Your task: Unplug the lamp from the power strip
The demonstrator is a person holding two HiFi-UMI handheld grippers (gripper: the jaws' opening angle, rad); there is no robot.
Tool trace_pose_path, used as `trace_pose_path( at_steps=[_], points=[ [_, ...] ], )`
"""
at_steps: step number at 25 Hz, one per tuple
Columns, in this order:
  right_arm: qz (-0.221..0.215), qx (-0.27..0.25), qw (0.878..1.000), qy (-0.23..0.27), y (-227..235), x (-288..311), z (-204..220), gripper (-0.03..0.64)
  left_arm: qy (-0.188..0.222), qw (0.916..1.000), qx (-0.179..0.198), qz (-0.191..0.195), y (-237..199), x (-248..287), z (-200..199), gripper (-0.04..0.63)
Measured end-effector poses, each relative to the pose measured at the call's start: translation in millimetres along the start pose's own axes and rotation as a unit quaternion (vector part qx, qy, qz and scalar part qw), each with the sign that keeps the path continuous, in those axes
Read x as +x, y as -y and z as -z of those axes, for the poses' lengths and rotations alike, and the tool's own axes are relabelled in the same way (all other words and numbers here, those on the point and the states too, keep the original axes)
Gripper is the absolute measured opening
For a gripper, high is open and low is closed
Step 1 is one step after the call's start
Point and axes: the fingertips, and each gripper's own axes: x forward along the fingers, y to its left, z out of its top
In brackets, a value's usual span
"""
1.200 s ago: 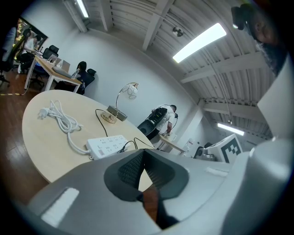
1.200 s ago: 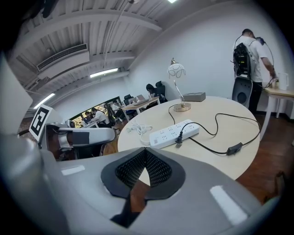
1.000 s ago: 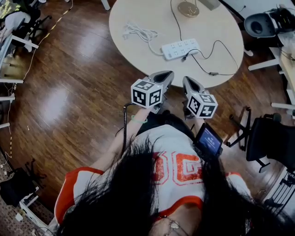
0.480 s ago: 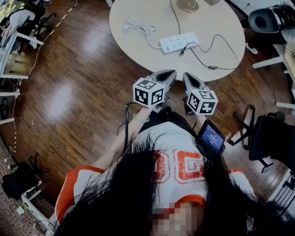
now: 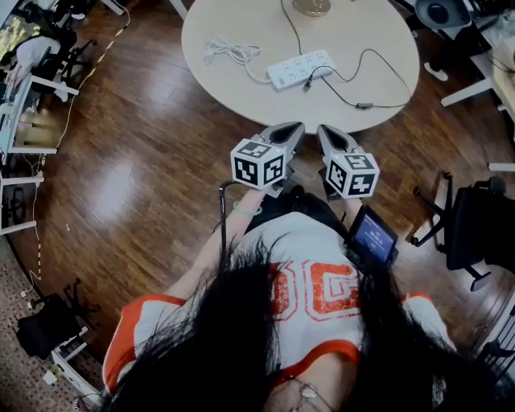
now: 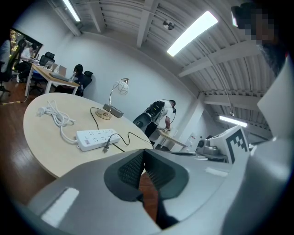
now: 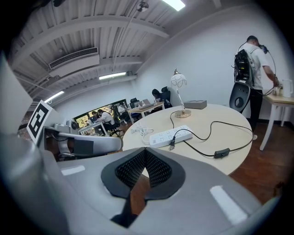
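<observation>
A white power strip (image 5: 302,69) lies on the round table (image 5: 241,92), with the lamp's black plug (image 5: 306,84) at its near edge. I cannot tell whether the plug is seated. The black cord with its inline switch (image 5: 364,105) loops back to the lamp base (image 5: 311,6). My left gripper (image 5: 291,129) and right gripper (image 5: 326,130) hover side by side short of the table's near edge, both shut and empty. The left gripper view shows the strip (image 6: 97,137), the plug (image 6: 106,148) and the lamp (image 6: 120,87). The right gripper view shows the strip (image 7: 171,136) and the plug (image 7: 172,145).
A coiled white cord (image 5: 225,50) lies left of the strip. Office chairs (image 5: 475,225) stand at the right on the wooden floor. A person (image 7: 255,69) stands by a side table beyond the round table. A small screen (image 5: 372,237) hangs at my right side.
In the head view the table and strip have slid up and slightly left. Both grippers have kept their side-by-side pose and stayed shut.
</observation>
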Motion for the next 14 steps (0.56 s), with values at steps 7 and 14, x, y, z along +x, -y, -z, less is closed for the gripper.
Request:
trace_pose_path(
  at_steps=[7,14],
  points=[
    [-0.001,-0.003,1.000,-0.001,1.9,-7.3,4.4,0.000,-0.002,1.0000,0.003,0.000,7.0,0.5,5.9,0.000],
    [-0.005,-0.007,1.000,-0.005,3.6,-10.6,7.9,0.000,0.001,1.0000,0.006,-0.005,8.9,0.4,8.2,0.000]
  ],
)
